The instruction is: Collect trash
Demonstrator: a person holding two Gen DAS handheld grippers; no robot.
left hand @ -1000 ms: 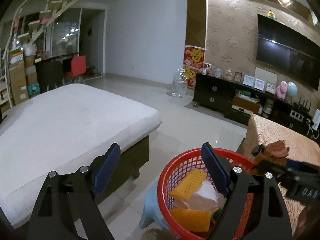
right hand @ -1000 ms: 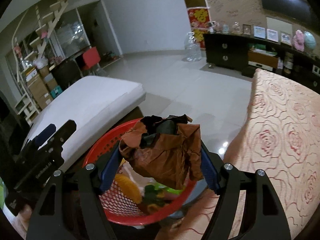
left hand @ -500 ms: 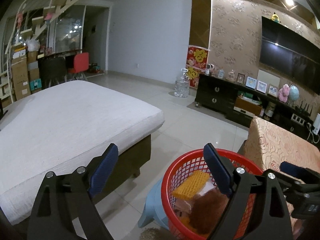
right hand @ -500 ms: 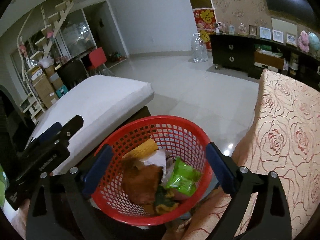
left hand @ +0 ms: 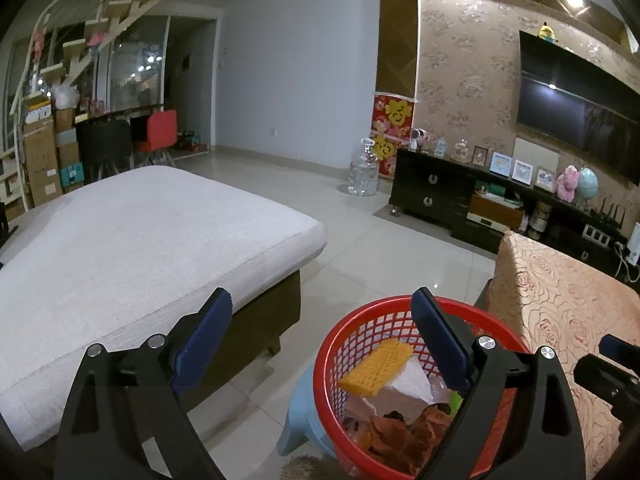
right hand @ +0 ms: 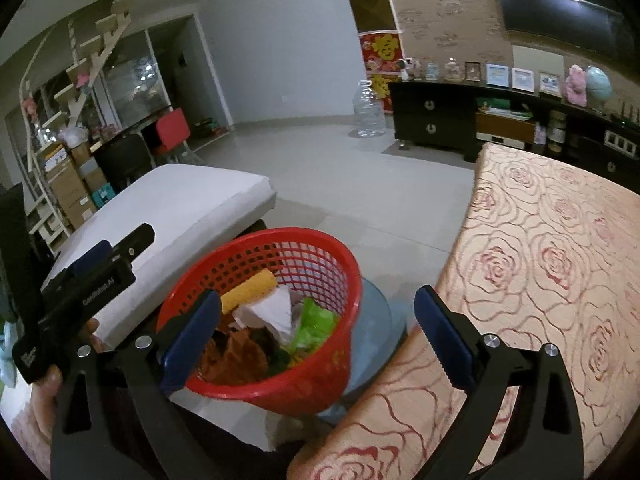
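A red mesh basket (right hand: 320, 248) (left hand: 348, 332) stands on a light blue stool (left hand: 300, 412) (right hand: 376, 320). It holds a crumpled brown wrapper (right hand: 236, 356) (left hand: 404, 432), a yellow waffle-textured piece (right hand: 248, 290) (left hand: 376, 368), white paper (right hand: 272, 312) and a green wrapper (right hand: 316, 322). My right gripper (right hand: 316, 328) is open and empty, just above the basket's near side. My left gripper (left hand: 320, 340) is open and empty, to the left of the basket; it also shows in the right wrist view (right hand: 92, 276).
A table with a rose-patterned cloth (right hand: 540, 280) (left hand: 560, 312) lies to the right of the basket. A white mattress-like couch (left hand: 120, 248) (right hand: 180, 208) lies to the left. A dark TV cabinet (left hand: 460, 200) and a water jug (left hand: 364, 172) stand across the tiled floor.
My right gripper opened and dropped the brown wrapper into the basket, then drew back to the right. The left gripper stayed open and barely moved.
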